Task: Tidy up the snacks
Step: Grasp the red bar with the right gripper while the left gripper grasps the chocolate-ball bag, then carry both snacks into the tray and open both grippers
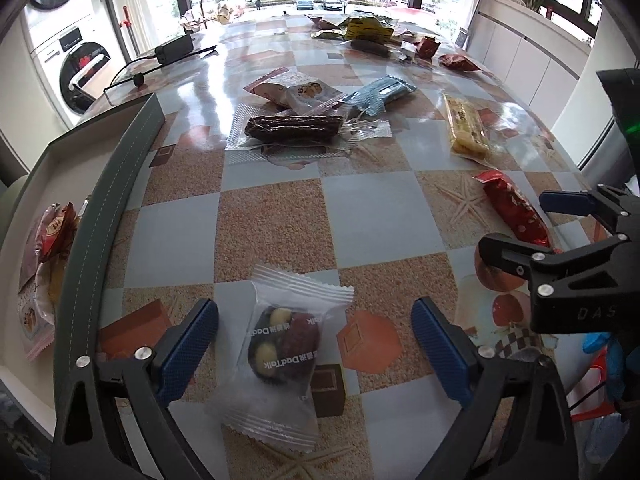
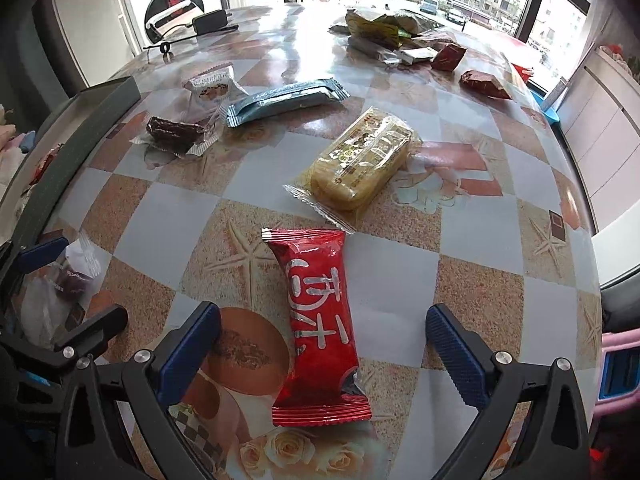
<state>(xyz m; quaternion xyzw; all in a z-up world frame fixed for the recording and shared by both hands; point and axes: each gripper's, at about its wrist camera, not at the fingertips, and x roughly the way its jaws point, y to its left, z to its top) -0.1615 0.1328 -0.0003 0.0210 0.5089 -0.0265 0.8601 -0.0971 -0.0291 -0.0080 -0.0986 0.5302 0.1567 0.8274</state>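
My left gripper (image 1: 314, 344) is open, its blue fingers on either side of a clear packet of nuts and dried fruit (image 1: 284, 348) lying on the table. My right gripper (image 2: 322, 344) is open around a red snack packet (image 2: 320, 332) that lies flat on the table; the same packet shows in the left wrist view (image 1: 512, 208). A grey tray (image 1: 108, 208) at the left holds several snacks (image 1: 52, 236). Loose on the table lie a yellow cake packet (image 2: 360, 160), a blue bar (image 2: 286, 100), a dark brown bar (image 1: 294, 128) and a cookie packet (image 1: 296, 90).
A pile of more snack packets (image 1: 368, 30) lies at the table's far side. A black power adapter (image 1: 174, 50) with its cable sits at the far left. A washing machine (image 1: 76, 64) stands beyond the left edge. The right gripper (image 1: 532, 236) reaches into the left wrist view.
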